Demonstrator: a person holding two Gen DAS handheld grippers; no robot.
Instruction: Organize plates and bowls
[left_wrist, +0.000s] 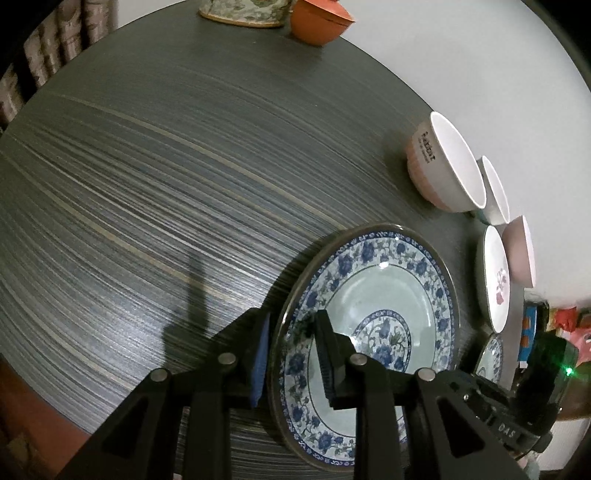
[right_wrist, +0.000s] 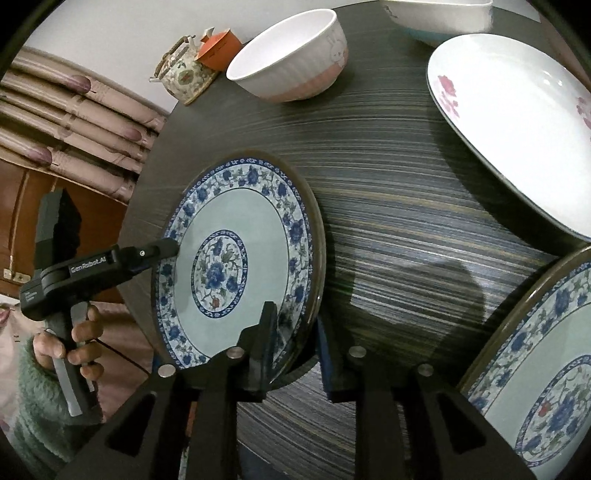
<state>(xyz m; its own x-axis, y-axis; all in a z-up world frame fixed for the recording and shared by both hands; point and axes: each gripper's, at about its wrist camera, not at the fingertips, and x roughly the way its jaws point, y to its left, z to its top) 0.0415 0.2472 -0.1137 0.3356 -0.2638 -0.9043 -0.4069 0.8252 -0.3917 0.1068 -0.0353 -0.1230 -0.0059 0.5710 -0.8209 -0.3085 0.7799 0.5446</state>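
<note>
A blue-and-white floral plate (left_wrist: 376, 295) (right_wrist: 236, 258) is held between both grippers above the dark striped table (left_wrist: 147, 184). My left gripper (left_wrist: 291, 350) is shut on its rim, one finger on each face; it also shows in the right wrist view (right_wrist: 162, 251) at the plate's far edge. My right gripper (right_wrist: 295, 343) is shut on the near rim. A second blue-and-white plate (right_wrist: 535, 369) lies at the lower right. A white plate with pink flowers (right_wrist: 517, 122) and a white and pink bowl (right_wrist: 291, 55) stand farther back.
More white bowls (left_wrist: 491, 188) and a pink bowl (left_wrist: 521, 251) stand by the wall, behind the flowered plate (left_wrist: 495, 273). An orange bowl (left_wrist: 317, 18) and a floral teapot (right_wrist: 184, 74) sit at the table's far end. Curtains (right_wrist: 74, 122) hang beyond the table edge.
</note>
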